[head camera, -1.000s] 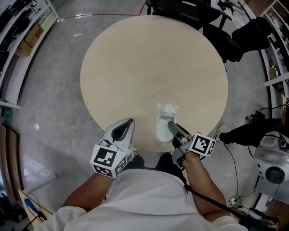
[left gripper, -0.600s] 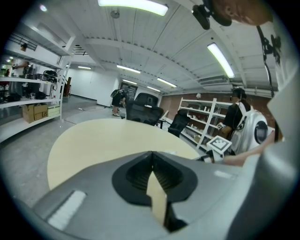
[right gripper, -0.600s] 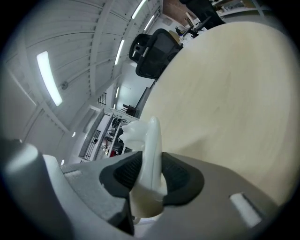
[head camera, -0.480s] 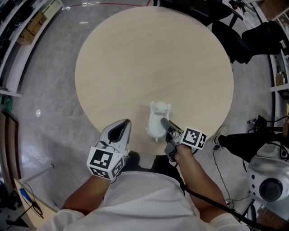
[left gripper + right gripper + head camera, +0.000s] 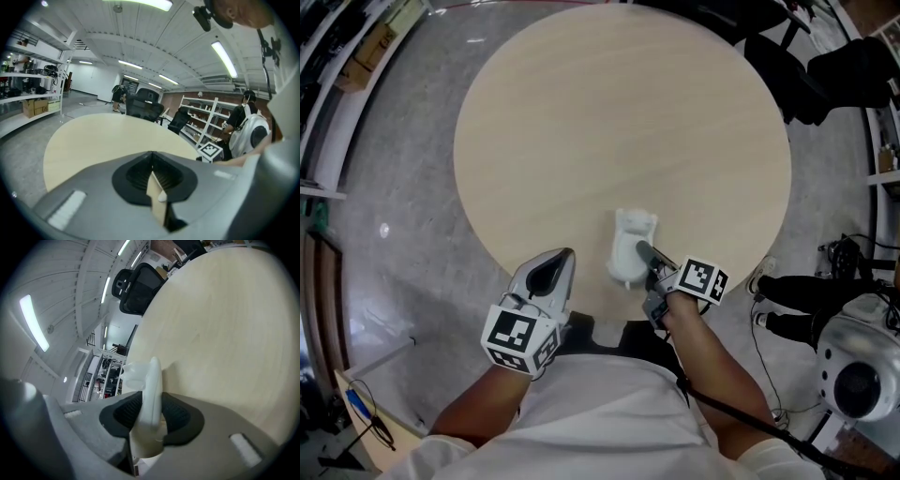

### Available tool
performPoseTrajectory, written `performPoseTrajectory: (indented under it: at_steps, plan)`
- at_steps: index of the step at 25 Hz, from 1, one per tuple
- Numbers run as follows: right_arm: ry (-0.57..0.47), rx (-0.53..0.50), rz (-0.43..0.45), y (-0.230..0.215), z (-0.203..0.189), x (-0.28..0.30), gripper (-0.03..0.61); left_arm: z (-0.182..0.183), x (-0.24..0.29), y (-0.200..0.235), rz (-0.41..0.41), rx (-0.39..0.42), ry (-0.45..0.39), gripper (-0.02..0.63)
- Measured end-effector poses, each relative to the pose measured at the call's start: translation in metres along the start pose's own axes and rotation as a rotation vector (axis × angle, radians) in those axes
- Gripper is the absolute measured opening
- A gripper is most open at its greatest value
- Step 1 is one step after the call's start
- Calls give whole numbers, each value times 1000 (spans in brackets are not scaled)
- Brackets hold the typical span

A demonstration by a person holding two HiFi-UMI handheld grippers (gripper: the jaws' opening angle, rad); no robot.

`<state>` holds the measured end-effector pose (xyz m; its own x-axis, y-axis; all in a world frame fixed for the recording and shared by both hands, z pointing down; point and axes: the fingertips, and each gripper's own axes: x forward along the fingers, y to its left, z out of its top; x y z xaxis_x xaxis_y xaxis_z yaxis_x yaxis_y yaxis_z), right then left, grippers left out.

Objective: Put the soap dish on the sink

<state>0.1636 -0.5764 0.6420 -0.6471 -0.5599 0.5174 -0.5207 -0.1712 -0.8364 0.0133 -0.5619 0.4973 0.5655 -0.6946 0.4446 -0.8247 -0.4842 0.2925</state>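
My right gripper (image 5: 645, 255) is clamped on the rim of the white soap dish (image 5: 628, 251), low over the near side of the round table (image 5: 619, 122). I can't tell if the dish touches. I see no sink, so I'd set it down flat, then let go. My left gripper (image 5: 563, 260) is closed and empty.
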Motion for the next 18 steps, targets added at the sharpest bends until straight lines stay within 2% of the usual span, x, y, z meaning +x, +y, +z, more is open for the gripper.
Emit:
performPoseTrajectory:
  at_steps: [8, 18]
  plan:
    - [1, 3, -29, -4, -1, 4, 143, 1, -4, 2, -12, 12, 4, 5]
    - [19, -116, -87, -7, 9, 8, 162, 6, -1, 3, -19, 18, 1, 5]
